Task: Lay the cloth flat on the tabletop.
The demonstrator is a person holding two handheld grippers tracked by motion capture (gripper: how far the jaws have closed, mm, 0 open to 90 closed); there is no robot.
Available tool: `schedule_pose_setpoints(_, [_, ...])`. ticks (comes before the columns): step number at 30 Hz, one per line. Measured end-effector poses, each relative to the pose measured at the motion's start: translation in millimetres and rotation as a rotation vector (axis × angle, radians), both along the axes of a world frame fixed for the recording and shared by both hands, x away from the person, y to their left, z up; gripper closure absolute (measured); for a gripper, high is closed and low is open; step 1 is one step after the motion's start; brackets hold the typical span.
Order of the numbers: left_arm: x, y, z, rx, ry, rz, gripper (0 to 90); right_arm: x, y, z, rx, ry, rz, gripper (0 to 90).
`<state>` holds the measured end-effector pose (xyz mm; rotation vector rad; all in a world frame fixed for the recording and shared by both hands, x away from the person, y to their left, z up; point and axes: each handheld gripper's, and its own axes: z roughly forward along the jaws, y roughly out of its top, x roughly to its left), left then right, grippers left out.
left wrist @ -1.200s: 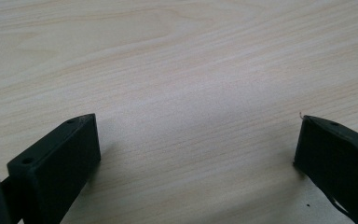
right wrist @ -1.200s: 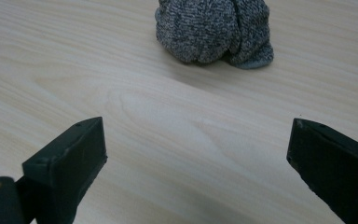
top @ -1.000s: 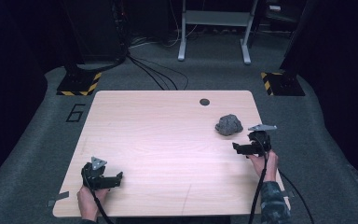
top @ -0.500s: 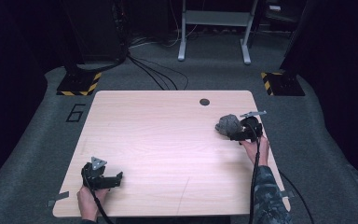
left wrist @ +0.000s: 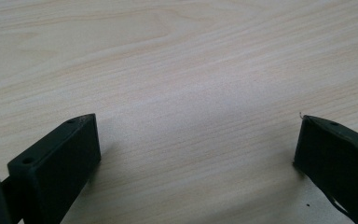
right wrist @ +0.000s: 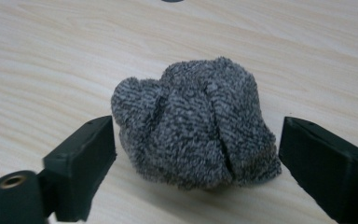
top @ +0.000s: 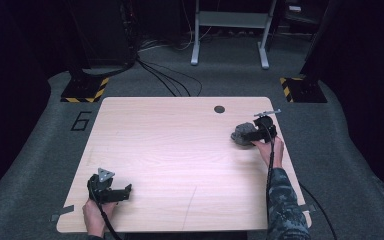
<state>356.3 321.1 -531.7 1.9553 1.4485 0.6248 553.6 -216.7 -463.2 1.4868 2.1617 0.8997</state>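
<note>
High view: the grey bundled cloth (top: 241,134) is being approached at the far right of the table (top: 180,150), just below the dark round hole (top: 219,109). The right gripper (top: 249,134) is being held at the cloth's right side, w/ the jaws reaching onto it. The left gripper (top: 125,192) is being rested near the front left edge, well apart from the cloth, nothing in it.

Left gripper view: the jaws are being held wide apart over bare wood grain (left wrist: 191,93); no item is being carried betw. them.

Right gripper view: the cloth (right wrist: 196,123) is being straddled by the right gripper (right wrist: 196,144), jaws spread, one per side. The left jaw is just beside or lightly touching the fabric; which cannot be told. The right jaw is near it w/ a slight gap. The cloth is lying flat on the tabletop (right wrist: 51,70), not lifted.

Progress est.: approach and alignment are being completed; closing on the cloth, lifting and any handling after that are judged as not yet done. The work is judged to be at an early stage.
</note>
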Motion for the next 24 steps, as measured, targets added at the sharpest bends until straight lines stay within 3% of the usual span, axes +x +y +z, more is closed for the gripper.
schedule_pose_setpoints(3, [0.0,0.0,0.0,0.000,0.000,0.000,0.2,3.7,2.9,-4.4,-0.021,0.007,0.002,16.8])
schedule_pose_setpoints(8, [0.0,0.0,0.0,0.000,0.000,0.000,0.2,8.1,3.8,-14.2,0.000,0.042,0.010,27.2])
schedule_pose_setpoints(17, [0.0,0.0,0.0,0.000,0.000,0.000,0.2,7.8,2.6,-19.1,0.037,0.063,0.025,57.4])
schedule_pose_setpoints(24, [0.0,0.0,0.0,0.000,0.000,0.000,0.2,1.0,-0.2,-17.8,0.053,0.024,0.023,66.2])
